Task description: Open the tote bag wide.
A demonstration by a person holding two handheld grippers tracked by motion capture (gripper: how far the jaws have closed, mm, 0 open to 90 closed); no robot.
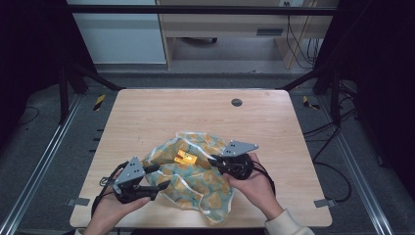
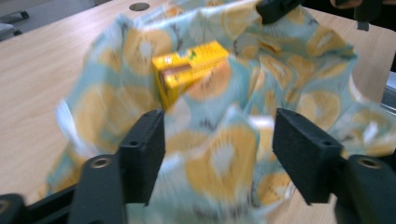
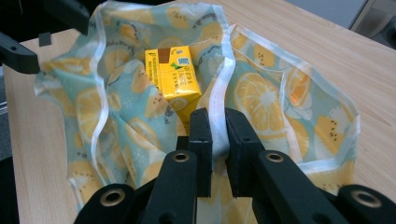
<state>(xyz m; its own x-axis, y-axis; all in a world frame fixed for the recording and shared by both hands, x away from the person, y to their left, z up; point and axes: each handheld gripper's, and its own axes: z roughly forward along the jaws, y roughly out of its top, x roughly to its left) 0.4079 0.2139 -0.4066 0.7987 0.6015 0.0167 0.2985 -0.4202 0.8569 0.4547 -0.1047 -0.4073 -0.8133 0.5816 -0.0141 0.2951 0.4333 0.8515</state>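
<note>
Left to right across the table [image 1: 147, 112]: the left gripper [image 1: 159, 186] sits at the near-left edge of the fruit-print cloth [image 1: 205, 188], its jaws spread wide with cloth bunched between them but not pinched, as the left gripper view confirms [image 2: 219, 154]. At centre, a small yellow carton [image 1: 186, 157] lies on the cloth, partly enclosed by raised folds, clear of both grippers. The right gripper [image 1: 215, 160] stands just right of the carton, jaws clenched on the cloth's white-bound hem [image 3: 219, 107], lifting that edge. Judgement: the work in hand appears to be wrapping the carton in the cloth, with one edge secured and the opposite one not yet taken. The next move likely calls for the left jaws to close on the near fold, then both edges drawn up and over the carton without tipping it out.
</note>
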